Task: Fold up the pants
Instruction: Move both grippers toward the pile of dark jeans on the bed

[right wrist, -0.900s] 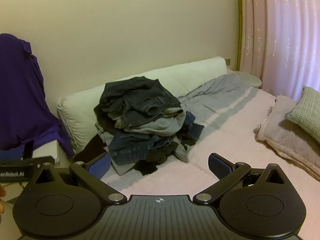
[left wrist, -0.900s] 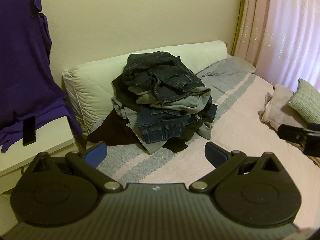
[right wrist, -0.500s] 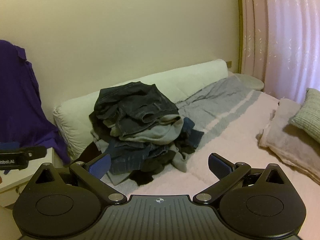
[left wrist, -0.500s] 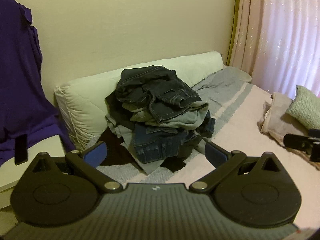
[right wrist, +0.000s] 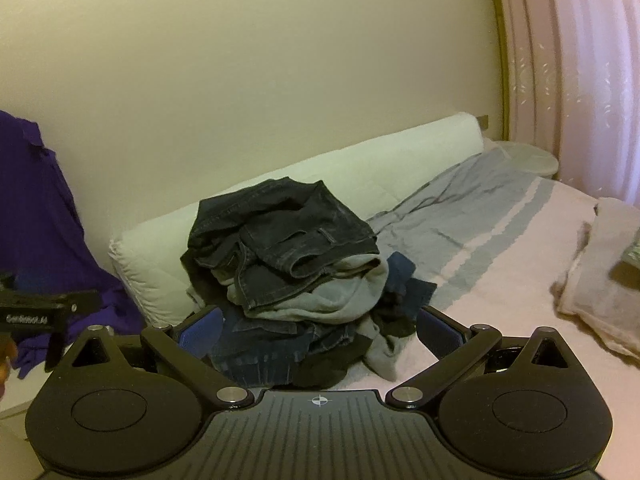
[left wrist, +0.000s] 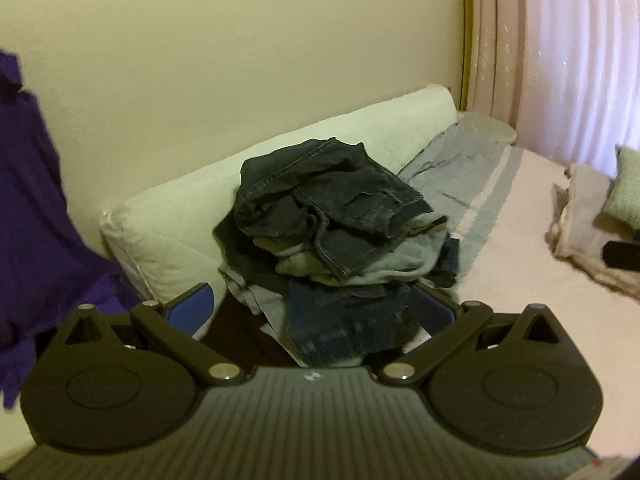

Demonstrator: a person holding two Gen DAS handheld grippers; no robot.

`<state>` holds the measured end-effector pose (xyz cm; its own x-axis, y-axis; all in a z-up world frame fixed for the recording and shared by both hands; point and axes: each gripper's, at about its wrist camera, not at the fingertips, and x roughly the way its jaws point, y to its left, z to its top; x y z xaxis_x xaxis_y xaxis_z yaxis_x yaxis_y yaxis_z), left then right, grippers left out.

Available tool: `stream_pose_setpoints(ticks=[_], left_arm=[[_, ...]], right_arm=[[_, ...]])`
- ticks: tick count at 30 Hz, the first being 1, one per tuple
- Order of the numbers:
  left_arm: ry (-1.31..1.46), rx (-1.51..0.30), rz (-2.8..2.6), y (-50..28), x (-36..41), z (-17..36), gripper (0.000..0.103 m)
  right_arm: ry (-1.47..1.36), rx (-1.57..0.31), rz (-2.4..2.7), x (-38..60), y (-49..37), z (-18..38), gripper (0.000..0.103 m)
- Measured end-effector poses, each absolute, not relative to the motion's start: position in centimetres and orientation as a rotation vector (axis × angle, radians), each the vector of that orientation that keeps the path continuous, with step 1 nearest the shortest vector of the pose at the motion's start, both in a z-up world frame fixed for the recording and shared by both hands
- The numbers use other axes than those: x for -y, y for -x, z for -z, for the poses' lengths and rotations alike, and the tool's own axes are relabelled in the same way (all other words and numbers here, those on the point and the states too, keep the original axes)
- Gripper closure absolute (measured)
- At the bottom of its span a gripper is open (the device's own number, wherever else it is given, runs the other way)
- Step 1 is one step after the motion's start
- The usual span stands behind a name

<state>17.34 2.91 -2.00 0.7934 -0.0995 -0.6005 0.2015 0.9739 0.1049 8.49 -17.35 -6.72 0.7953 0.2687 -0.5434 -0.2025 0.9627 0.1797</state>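
A heap of pants (left wrist: 336, 232) lies on the bed against a white bolster, dark jeans (right wrist: 280, 236) on top, grey sweatpants (right wrist: 344, 296) and blue denim (left wrist: 344, 324) below. My left gripper (left wrist: 312, 312) is open, its blue pads wide apart in front of the heap's lower part, not touching cloth. In the right wrist view my right gripper (right wrist: 320, 328) is open too, with the bottom of the heap seen between its spread fingers. Each gripper shows at the edge of the other's view: the right one (left wrist: 624, 254) and the left one (right wrist: 44, 308).
The bed (right wrist: 500, 280) has a pink cover with grey stripes. Folded pink cloth (left wrist: 580, 224) and a green cushion (left wrist: 624, 188) lie at the right. A purple garment (left wrist: 36, 216) hangs at left. A white bolster (right wrist: 160, 248), a cream wall and pink curtains (right wrist: 580, 60) stand behind.
Both grippers have moved forward towards the heap, which now looms larger and lower in both views. The white bedside surface at left has dropped out of the left wrist view. Jaws stayed open.
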Motion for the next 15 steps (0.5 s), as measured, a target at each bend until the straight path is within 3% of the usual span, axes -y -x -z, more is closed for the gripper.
stream_pose_setpoints(ticks=[7,8,10,15], left_arm=[[-0.324,-0.623,0.287,-29.8,-4.0,4.4,0.001],[-0.350,-0.620,0.315,-32.3,-4.1,5.0,0.001],[-0.387,-0.606,0.361,-36.4,-4.2,6.0,0.001],[-0.515,-0.579,0.440,-45.6,-3.9,9.4,0.004]], right_arm=[[-0.079,-0.643,-0.223,12.9,-17.9,10.0,0.003],[-0.058,-0.652,-0.226,12.0,-19.3,10.8,0.005],[-0.013,-0.683,-0.236,10.1,-22.4,12.5,0.024],[0.085,-0.744,-0.269,6.2,-29.6,17.0,0.025]])
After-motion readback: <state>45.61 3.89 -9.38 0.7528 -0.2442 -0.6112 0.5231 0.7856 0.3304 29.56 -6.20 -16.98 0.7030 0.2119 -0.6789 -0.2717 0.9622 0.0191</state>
